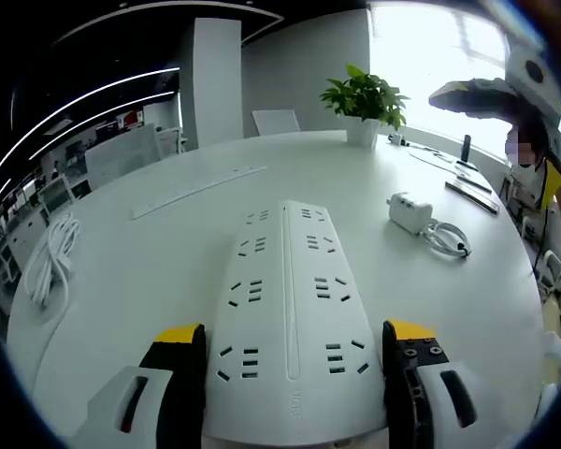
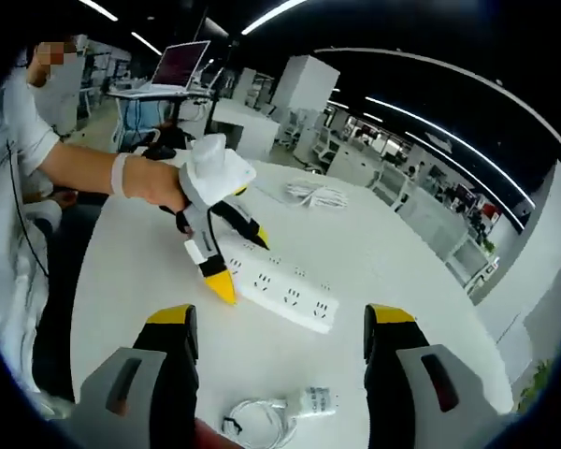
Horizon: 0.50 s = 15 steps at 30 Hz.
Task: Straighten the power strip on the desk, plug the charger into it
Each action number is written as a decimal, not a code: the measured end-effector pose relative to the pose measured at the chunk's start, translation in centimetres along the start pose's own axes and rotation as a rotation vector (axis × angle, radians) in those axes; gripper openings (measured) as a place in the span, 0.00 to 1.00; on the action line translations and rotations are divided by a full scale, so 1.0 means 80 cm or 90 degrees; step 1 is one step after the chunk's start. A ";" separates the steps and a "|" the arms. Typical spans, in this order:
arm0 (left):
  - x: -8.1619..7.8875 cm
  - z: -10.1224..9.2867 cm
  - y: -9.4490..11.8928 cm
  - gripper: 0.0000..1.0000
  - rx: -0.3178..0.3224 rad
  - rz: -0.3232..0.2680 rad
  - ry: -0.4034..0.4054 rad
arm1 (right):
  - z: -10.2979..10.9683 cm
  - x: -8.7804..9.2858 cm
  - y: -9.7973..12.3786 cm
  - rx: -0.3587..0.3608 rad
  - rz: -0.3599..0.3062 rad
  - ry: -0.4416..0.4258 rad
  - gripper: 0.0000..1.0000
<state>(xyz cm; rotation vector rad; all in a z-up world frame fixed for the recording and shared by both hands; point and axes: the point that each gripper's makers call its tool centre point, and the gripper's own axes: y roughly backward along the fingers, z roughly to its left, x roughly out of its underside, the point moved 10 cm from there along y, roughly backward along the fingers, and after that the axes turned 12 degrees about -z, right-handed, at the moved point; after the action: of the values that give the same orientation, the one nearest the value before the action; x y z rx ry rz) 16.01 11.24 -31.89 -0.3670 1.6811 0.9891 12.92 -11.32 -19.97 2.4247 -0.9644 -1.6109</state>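
1. The left tool (image 1: pixel 294 341) is straddling the near end of the white power strip (image 1: pixel 288 309), which is lying flat on the round white desk (image 1: pixel 168 271); whether its jaws are actually gripping the strip cannot be told.
2. The right tool (image 2: pixel 280 323) is hovering above the desk with its jaws wide apart, holding nothing.
3. The white charger (image 1: pixel 409 211) with its coiled cable (image 1: pixel 446 238) is resting on the desk, to the right of the strip and apart from it.
4. A potted plant (image 1: pixel 365 101) is standing at the far edge.
5. A bundled white cord (image 1: pixel 51 257) is lying at far left.
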 end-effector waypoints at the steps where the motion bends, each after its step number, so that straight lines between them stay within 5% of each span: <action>1: 0.001 -0.001 0.001 0.78 0.000 0.000 0.000 | -0.005 0.001 -0.008 -0.015 0.008 0.016 0.72; 4: 0.001 -0.003 0.003 0.78 0.001 0.002 0.000 | -0.022 0.008 -0.036 -0.059 0.025 0.078 0.75; 15: 0.003 -0.007 0.005 0.78 0.001 0.008 0.000 | -0.052 0.023 -0.108 -0.185 0.151 0.168 0.80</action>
<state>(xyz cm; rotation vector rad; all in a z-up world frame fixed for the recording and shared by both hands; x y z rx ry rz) 15.25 11.13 -31.92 -0.3558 1.6853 0.9974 20.89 -6.54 -22.95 2.1629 -0.8652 -1.2189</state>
